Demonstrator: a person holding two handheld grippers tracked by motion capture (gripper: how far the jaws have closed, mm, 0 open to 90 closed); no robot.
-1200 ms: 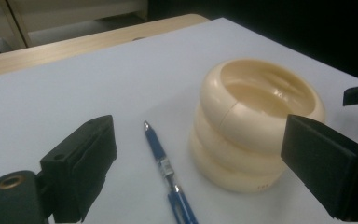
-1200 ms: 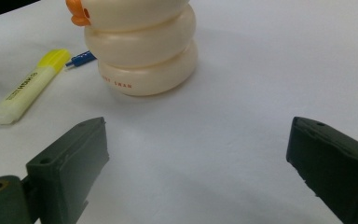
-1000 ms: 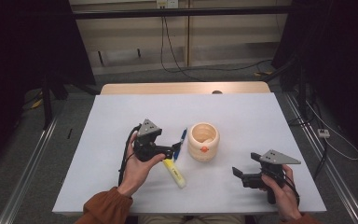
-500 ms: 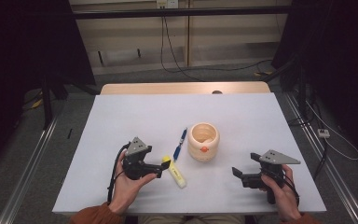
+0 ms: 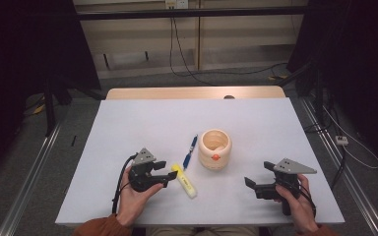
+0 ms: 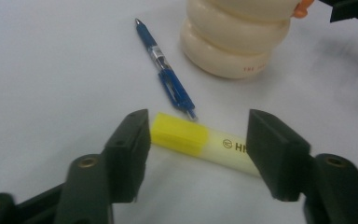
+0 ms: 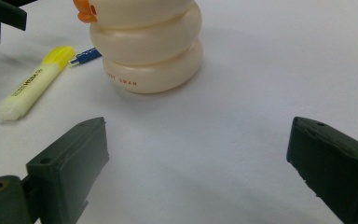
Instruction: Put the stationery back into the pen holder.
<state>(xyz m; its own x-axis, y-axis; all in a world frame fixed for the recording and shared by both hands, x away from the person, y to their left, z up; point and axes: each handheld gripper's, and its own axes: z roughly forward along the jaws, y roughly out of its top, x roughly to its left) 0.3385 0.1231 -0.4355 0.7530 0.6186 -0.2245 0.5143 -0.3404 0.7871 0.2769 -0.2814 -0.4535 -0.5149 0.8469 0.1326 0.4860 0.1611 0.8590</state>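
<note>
Your left gripper [image 6: 193,154] has its jaws just closing around the yellow highlighter [image 6: 200,142], pads not yet touching. It lies flat on the worktop [image 5: 142,128] beside the blue pen [image 6: 165,70]. Light, stiff, slick plastic: grip mid-barrel. Right gripper [image 7: 198,168] idles, jaws wide.

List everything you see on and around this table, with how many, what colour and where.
highlighter: one, yellow, lying on the table between the left gripper's jaws
pen: one, blue, lying left of the holder
holder: one, cream, ringed, orange knob, mid-table
table: one, white top
cables: several, black, on the floor behind
left gripper: one, black, jaws have just been closing, a gap at each side of the highlighter
right gripper: one, black, open, held at the table's right
</note>
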